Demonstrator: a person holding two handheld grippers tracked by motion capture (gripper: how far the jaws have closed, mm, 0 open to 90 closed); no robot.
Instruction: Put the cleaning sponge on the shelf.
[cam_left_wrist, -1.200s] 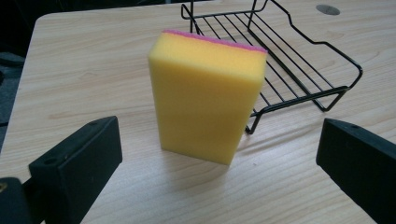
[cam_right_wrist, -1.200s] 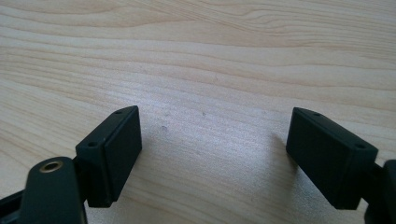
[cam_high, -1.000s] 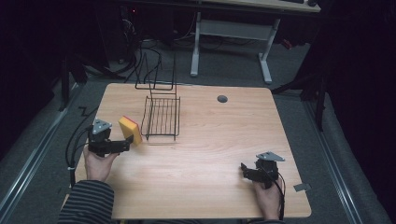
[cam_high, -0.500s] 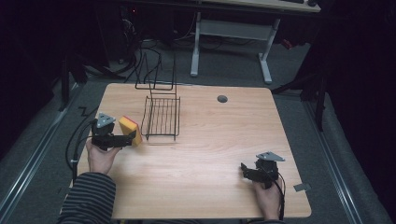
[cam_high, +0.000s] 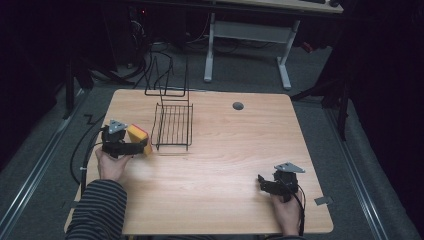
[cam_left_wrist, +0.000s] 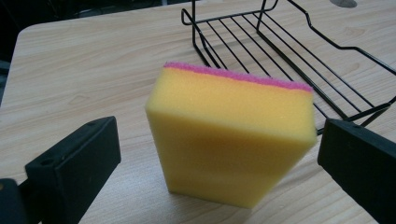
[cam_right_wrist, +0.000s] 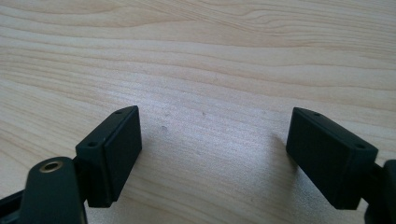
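wire rack (cam_high: 173, 125) on table (cam_high: 225, 165) | grommet hole (cam_high: 238, 106) far edge | desk frame (cam_high: 250, 35) behind

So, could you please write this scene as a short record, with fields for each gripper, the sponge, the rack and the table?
left gripper: open, jaws on either side of the sponge, with gaps on both sides
right gripper: open, nothing between the jaws, low over bare wood at the table's near right
sponge: yellow with a pink scrub layer, standing on edge on the table, just left of the rack
rack: black wire, nothing in it, at the far left part of the table
table: light wood, with a round grey cap near the far edge
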